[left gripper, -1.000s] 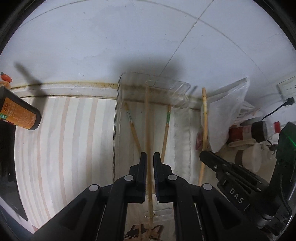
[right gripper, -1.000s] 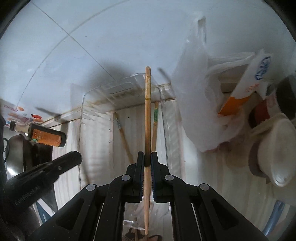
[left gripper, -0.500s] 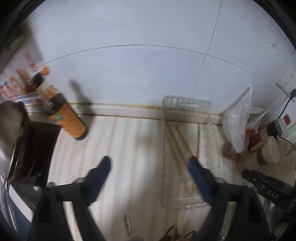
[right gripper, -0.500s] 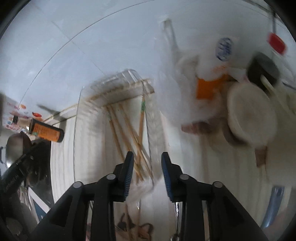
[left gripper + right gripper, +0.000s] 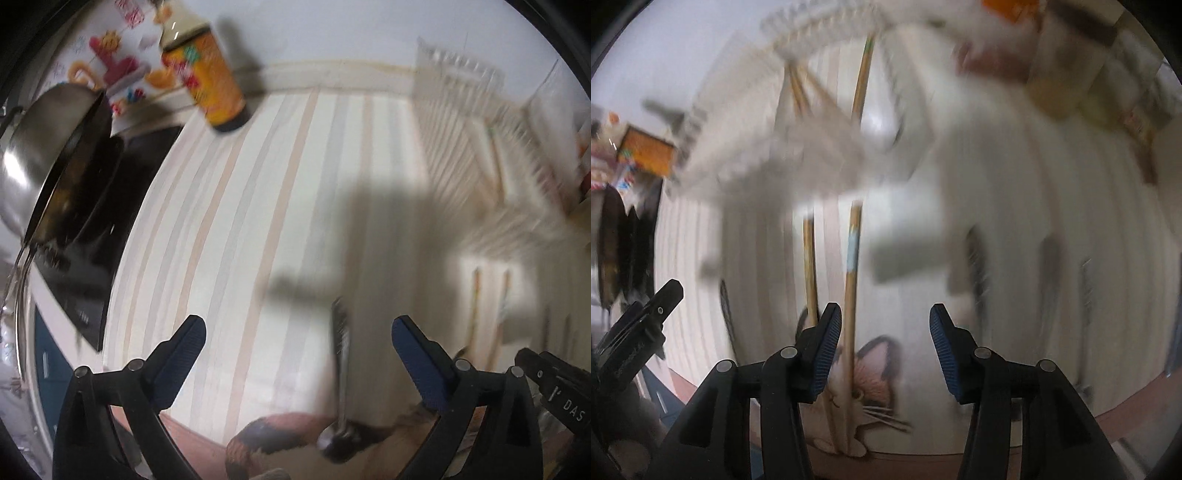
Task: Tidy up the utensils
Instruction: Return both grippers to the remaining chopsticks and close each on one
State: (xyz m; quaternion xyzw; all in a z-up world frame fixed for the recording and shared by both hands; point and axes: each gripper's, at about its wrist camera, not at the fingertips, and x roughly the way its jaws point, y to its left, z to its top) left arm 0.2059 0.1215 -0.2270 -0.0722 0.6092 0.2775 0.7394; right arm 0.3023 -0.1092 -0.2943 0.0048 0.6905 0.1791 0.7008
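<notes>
Ahead of the right gripper (image 5: 884, 347), jaws opening and empty, the clear tray (image 5: 827, 22) holds several chopsticks (image 5: 862, 79); left gripper (image 5: 297, 360) gapes wide, holding nothing

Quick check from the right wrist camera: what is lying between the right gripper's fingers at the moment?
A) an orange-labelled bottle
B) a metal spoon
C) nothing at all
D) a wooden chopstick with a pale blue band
D: in the right wrist view the wooden chopstick runs up between the opening jaws of the right gripper, beside the left-hand finger, not clamped.
</notes>
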